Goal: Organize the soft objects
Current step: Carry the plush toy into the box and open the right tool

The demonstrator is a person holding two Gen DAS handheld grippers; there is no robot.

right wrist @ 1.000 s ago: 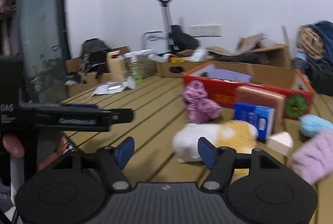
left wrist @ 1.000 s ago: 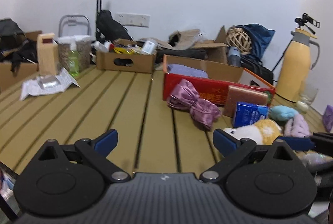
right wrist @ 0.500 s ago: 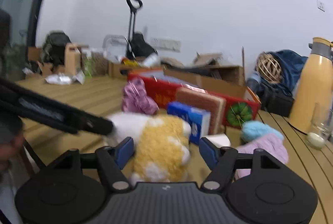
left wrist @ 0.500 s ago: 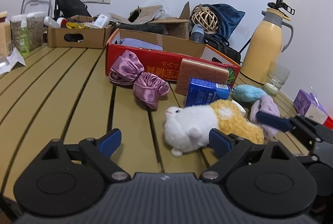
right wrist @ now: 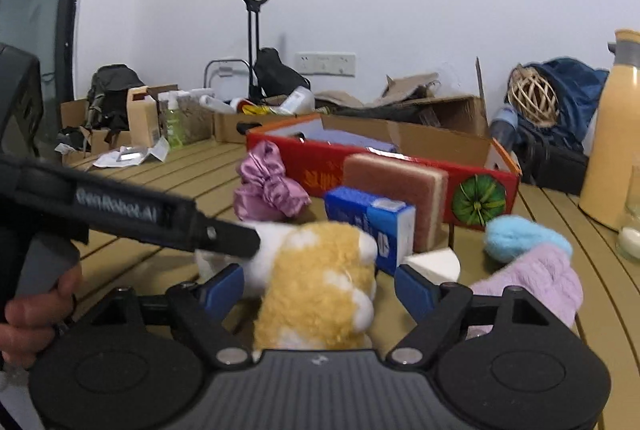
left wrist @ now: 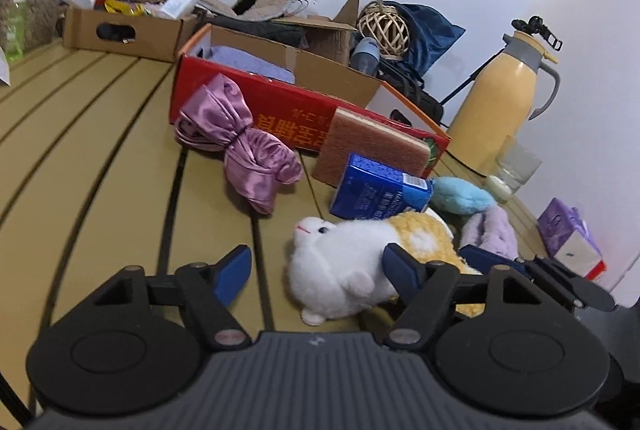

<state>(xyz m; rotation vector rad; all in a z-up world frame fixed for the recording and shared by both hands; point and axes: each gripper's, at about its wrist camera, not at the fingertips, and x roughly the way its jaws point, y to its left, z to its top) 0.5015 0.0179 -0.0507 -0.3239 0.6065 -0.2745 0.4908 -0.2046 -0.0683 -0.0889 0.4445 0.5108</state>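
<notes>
A white and yellow plush animal (left wrist: 344,262) lies on the slatted wooden table (left wrist: 100,150). My left gripper (left wrist: 316,270) is open, with the plush's white front between its blue fingers. My right gripper (right wrist: 320,290) is open around the plush's yellow rear (right wrist: 320,278). A pink satin scrunchie (left wrist: 240,146) lies in front of a red cardboard box (left wrist: 280,106) that holds a lilac cloth (left wrist: 248,64). A light blue plush (left wrist: 460,196) and a lilac fuzzy item (left wrist: 492,230) lie to the right.
A blue carton (left wrist: 380,190) and a brown sponge block (left wrist: 372,146) stand against the red box. A yellow thermos (left wrist: 504,98), a glass (left wrist: 516,166) and a purple tissue pack (left wrist: 568,234) are at the right. More boxes and bags (left wrist: 120,26) line the far wall.
Both grippers have moved in on the plush animal from opposite ends; it now sits between the open fingers of each. The left view has swung right, toward the red box.
</notes>
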